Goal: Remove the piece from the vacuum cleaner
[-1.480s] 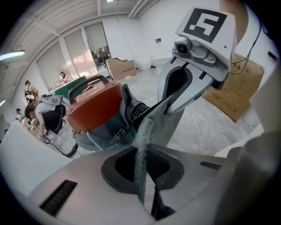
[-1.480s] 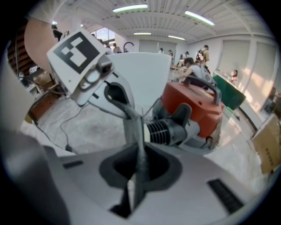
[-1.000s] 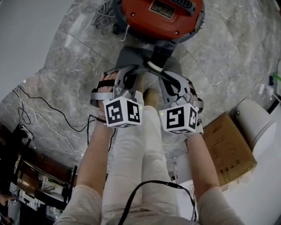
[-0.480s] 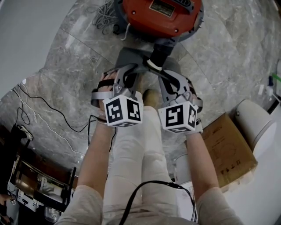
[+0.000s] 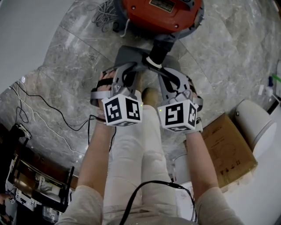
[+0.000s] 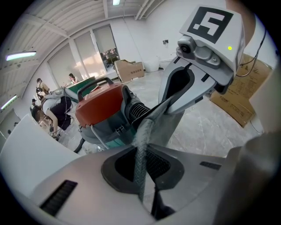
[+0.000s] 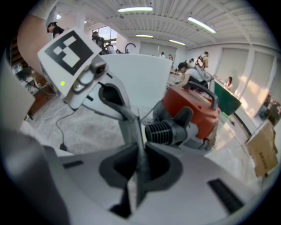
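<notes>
A red vacuum cleaner (image 5: 162,13) stands on the marble floor at the top of the head view. A flat grey piece (image 5: 131,57) hangs from it by a black ribbed collar (image 5: 158,52). My left gripper (image 5: 128,69) is shut on the piece's left edge, whose meshy rim (image 6: 141,145) runs between the jaws. My right gripper (image 5: 161,74) is shut on its right edge, a thin grey sheet (image 7: 134,127) pinched upright. Each gripper view shows the other gripper across the piece, the red body (image 6: 99,105) (image 7: 193,103) behind.
The person's legs (image 5: 136,149) are right below the grippers. A cardboard box (image 5: 228,149) and a white cylinder (image 5: 259,125) lie at the right. Cables (image 5: 39,110) trail over the floor at the left, near a dark rack (image 5: 35,180). People stand far off in the gripper views.
The vacuum cleaner sits slightly higher in the head view, as the view has tipped. Both grippers keep the same hold on the grey piece.
</notes>
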Tool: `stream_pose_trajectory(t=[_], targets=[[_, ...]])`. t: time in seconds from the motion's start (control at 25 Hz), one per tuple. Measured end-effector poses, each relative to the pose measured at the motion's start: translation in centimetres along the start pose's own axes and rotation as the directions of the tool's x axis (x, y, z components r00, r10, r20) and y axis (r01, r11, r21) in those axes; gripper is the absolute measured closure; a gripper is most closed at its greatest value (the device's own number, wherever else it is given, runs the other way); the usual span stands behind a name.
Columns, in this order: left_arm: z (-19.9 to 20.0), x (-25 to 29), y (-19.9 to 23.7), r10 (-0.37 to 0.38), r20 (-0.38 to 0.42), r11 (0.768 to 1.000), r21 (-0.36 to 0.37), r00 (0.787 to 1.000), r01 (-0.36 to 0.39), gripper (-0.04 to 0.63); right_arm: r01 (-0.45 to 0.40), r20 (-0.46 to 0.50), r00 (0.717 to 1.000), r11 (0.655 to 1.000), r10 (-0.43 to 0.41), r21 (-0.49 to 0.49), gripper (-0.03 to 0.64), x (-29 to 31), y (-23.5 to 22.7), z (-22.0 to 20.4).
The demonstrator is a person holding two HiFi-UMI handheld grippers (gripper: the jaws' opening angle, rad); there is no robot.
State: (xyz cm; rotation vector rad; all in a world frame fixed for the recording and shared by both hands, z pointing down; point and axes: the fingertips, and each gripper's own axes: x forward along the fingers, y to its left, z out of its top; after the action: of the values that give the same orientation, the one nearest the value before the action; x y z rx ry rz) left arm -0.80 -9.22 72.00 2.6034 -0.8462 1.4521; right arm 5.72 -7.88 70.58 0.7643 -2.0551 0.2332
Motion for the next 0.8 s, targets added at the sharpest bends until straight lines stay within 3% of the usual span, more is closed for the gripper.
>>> stream_pose_trajectory(t=[0.24, 0.8], targets=[[-1.3, 0.4, -1.0, -0.005, -0.007, 1.0, 0.004, 1.0, 0.005, 0.558, -0.011, -0.002, 1.0, 1.0, 0.011, -0.022, 0.577, 0.3, 1.3, -0.9], [-1.1, -4.8, -2.5, 0.038, -0.001, 0.999, -0.005, 0.999, -0.038, 0.558, -0.03, 0.026, 0.999, 0.996, 0.032, -0.084, 0.577, -3.8, 4.2, 0.7]])
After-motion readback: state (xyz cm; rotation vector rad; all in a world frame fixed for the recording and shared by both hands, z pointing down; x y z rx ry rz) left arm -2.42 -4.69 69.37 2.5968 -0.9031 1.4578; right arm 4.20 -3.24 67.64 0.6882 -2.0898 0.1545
